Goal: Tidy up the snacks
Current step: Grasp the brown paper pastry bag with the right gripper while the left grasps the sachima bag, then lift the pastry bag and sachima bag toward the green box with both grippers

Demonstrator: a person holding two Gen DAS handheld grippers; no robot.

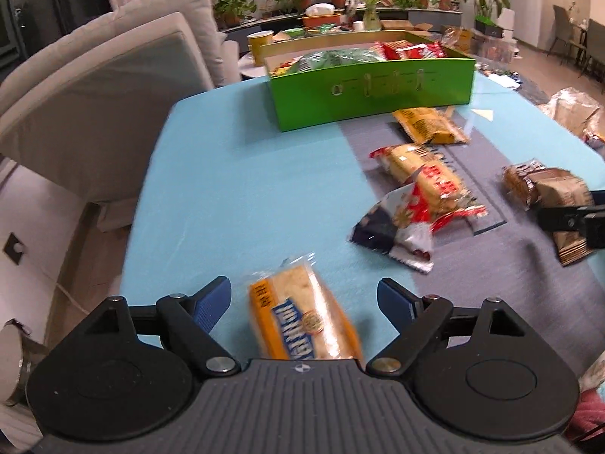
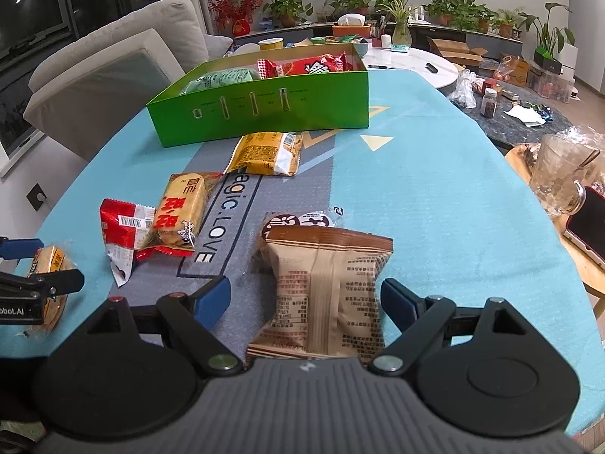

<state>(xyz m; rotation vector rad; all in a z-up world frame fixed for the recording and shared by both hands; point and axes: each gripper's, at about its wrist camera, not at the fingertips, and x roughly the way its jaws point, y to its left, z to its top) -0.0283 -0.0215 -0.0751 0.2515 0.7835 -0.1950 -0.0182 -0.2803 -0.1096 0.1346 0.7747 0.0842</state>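
near: orange clear-wrapped bread packet (image 1: 302, 321) between gaping left claw (image 1: 304, 304) | right claw (image 2: 305, 302) gapes astride brown paper-look pastry packet (image 2: 325, 287) | light, squashy, slippery film; pinch mid-body gently | far: green cardboard box (image 2: 264, 113)

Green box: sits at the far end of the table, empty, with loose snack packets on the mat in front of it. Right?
Not empty. The right wrist view shows the green box already holding red snack packets and a pale green bag. The rest holds: far end of the table, loose packets in front.

grey sofa (image 1: 113, 87), potted plants (image 2: 469, 13)
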